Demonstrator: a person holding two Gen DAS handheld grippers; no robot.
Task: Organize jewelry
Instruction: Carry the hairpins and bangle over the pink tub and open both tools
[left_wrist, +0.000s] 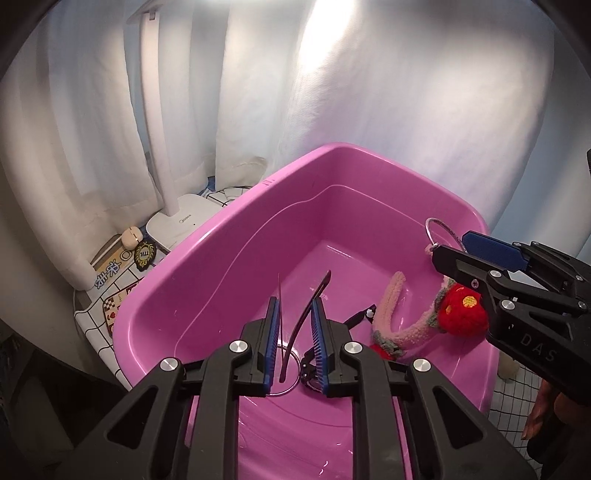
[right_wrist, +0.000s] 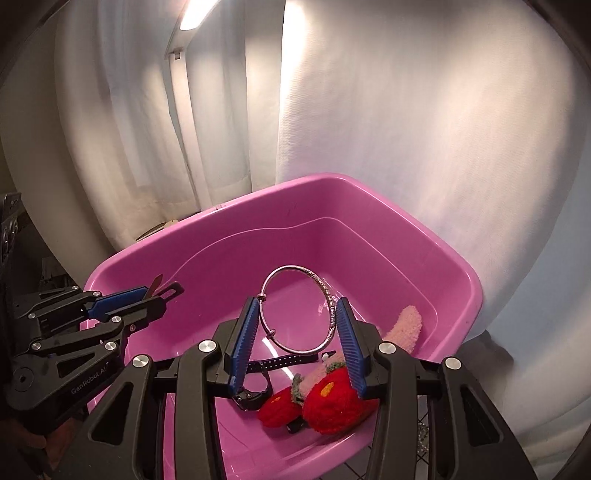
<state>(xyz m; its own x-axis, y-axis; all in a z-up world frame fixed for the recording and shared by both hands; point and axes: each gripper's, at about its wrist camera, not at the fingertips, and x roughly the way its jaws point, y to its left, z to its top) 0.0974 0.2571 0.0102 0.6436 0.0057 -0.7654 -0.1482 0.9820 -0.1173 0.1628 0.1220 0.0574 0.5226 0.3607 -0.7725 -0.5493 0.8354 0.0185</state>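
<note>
A pink plastic tub (left_wrist: 221, 236) (right_wrist: 369, 206) holds the jewelry. My left gripper (left_wrist: 293, 325) is over the tub with a thin dark hair clip (left_wrist: 308, 314) standing between its blue pads; it also shows in the right wrist view (right_wrist: 147, 291). My right gripper (right_wrist: 295, 325) is shut on a silver bangle (right_wrist: 295, 271), held upright over the tub; the bangle shows in the left wrist view (left_wrist: 437, 227). On the tub floor lie a pink knitted band with red strawberries (left_wrist: 463, 314) (right_wrist: 332, 402), a black strap (right_wrist: 284, 362) and another silver ring (left_wrist: 288, 387).
A white desk lamp (left_wrist: 177, 214) stands behind the tub on the left, on a checked cloth (left_wrist: 110, 295) with small cards and a badge. White curtains (right_wrist: 406, 110) hang close behind.
</note>
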